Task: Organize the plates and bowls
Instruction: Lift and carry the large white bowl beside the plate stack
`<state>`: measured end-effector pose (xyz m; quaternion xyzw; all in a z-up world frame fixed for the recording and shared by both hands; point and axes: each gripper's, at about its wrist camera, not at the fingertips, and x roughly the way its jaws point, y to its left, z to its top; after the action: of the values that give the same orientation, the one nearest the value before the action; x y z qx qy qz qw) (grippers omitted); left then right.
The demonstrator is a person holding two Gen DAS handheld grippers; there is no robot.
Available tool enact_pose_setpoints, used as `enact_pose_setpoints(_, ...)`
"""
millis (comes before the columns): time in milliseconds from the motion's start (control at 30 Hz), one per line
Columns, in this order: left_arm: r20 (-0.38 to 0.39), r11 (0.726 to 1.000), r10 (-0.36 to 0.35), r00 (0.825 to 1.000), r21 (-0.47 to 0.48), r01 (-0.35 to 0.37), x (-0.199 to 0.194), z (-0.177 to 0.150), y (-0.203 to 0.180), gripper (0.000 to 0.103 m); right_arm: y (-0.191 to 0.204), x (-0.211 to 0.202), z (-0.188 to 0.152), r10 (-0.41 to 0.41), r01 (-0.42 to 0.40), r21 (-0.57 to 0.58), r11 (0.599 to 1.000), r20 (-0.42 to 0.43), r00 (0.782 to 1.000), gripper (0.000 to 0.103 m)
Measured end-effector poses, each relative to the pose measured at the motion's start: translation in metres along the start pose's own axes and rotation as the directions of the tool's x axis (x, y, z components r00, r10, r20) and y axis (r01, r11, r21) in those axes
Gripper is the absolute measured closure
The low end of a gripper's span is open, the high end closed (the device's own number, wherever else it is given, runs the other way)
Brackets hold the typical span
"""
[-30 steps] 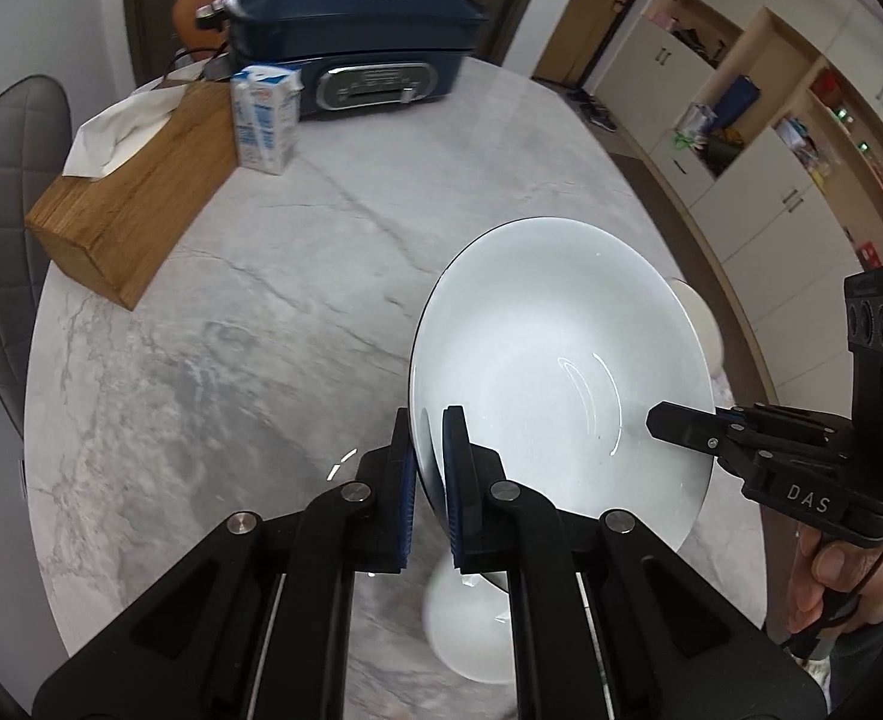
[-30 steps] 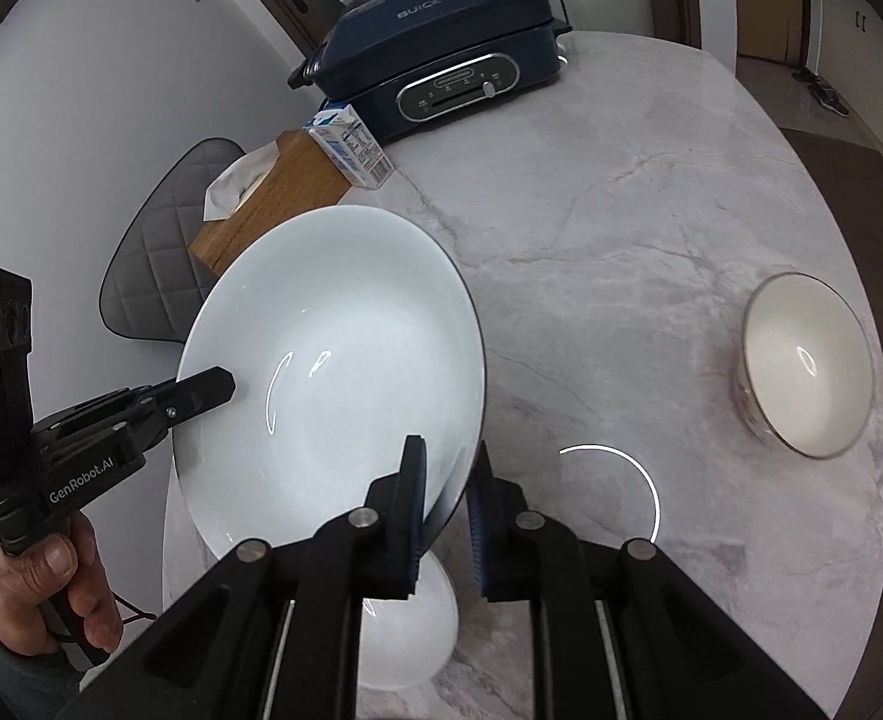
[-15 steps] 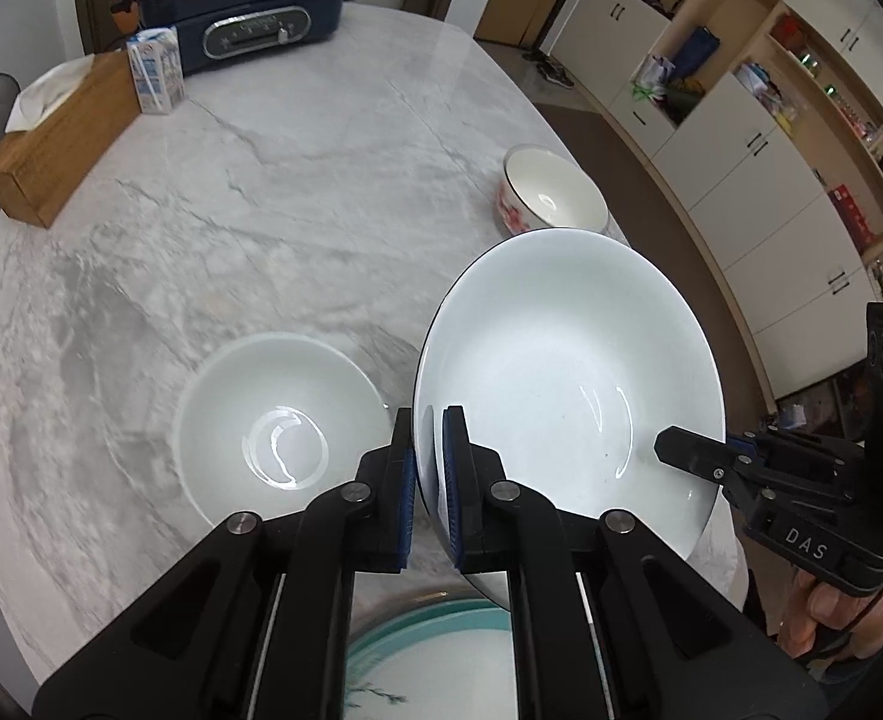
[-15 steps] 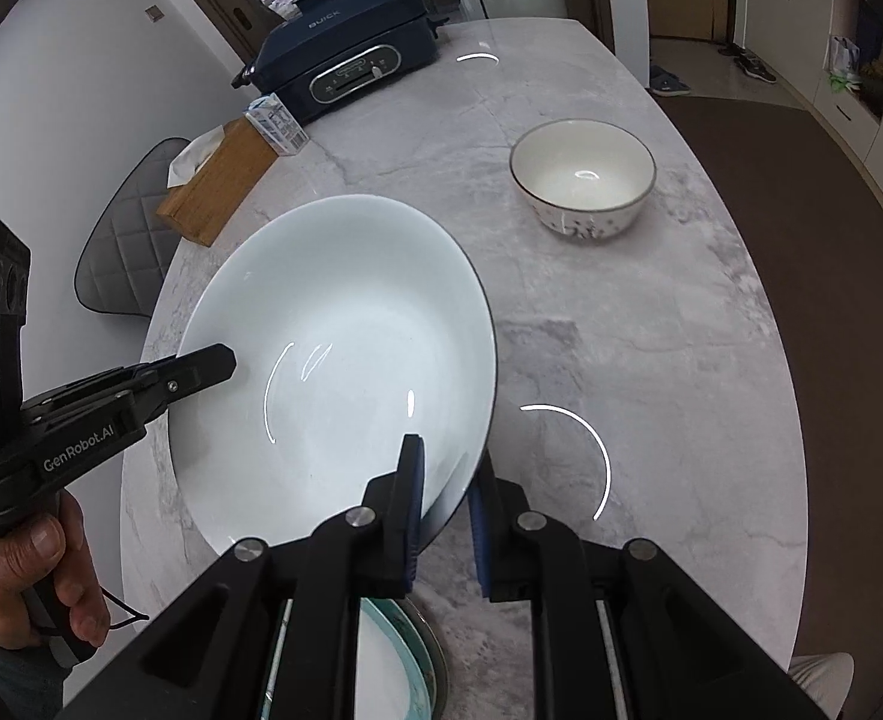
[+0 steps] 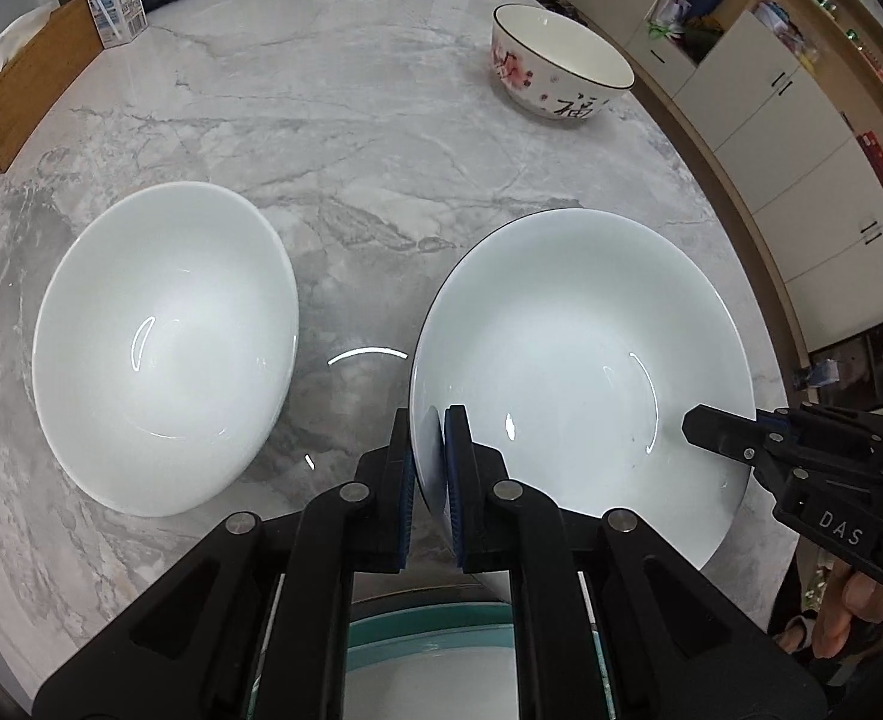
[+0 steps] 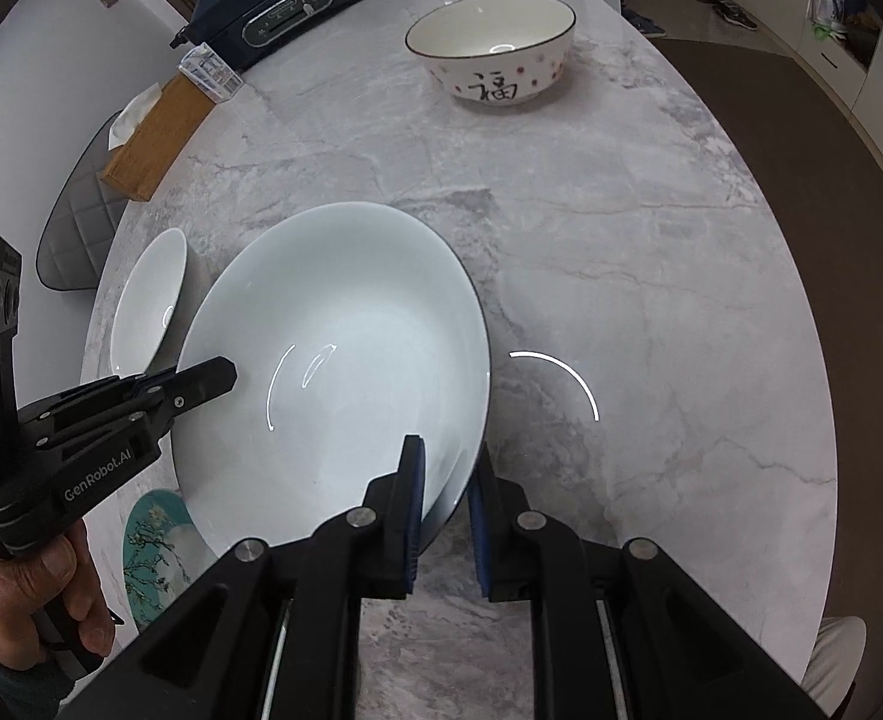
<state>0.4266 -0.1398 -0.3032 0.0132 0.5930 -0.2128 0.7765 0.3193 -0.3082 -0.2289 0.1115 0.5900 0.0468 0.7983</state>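
A large white deep plate (image 5: pixel 579 360) is held by both grippers just above the marble table; it also shows in the right wrist view (image 6: pixel 345 360). My left gripper (image 5: pixel 429 450) is shut on its left rim. My right gripper (image 6: pixel 444 480) is shut on its right rim. A plain white bowl (image 5: pixel 165 342) stands on the table to the left of it, also seen in the right wrist view (image 6: pixel 150 300). A patterned bowl (image 5: pixel 558 63) stands at the far right of the table, also seen in the right wrist view (image 6: pixel 492 54). A teal-rimmed plate (image 5: pixel 429 660) lies under the held plate, near the table's front edge.
A wooden tissue box (image 5: pixel 15 96), a milk carton (image 5: pixel 114 0) and a dark blue cooker (image 6: pixel 279 0) stand at the table's far left. A grey chair (image 6: pixel 81 216) is beside the table. Cabinets (image 5: pixel 801 120) line the right wall.
Both grippers have carried the white plate lower and forward. The plain white bowl now lies wholly to its left, and the patterned bowl looks nearer.
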Motion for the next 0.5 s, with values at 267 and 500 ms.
enact_pose_setpoints(267, 0.016, 0.999, 0.029, 0.999, 0.02, -0.029, 0.005, 0.007, 0.002, 0.094, -0.002, 0.006, 0.0, -0.004, 0.004, -0.013, 1.0, 0.003, 1.0, 0.087)
enact_pose_setpoints(500, 0.047, 1.0, 0.023, 0.999, 0.008, -0.023, -0.002, 0.007, 0.009, 0.085, 0.0, 0.005, -0.002, -0.011, 0.012, -0.029, 1.0, 0.02, 1.0, 0.084)
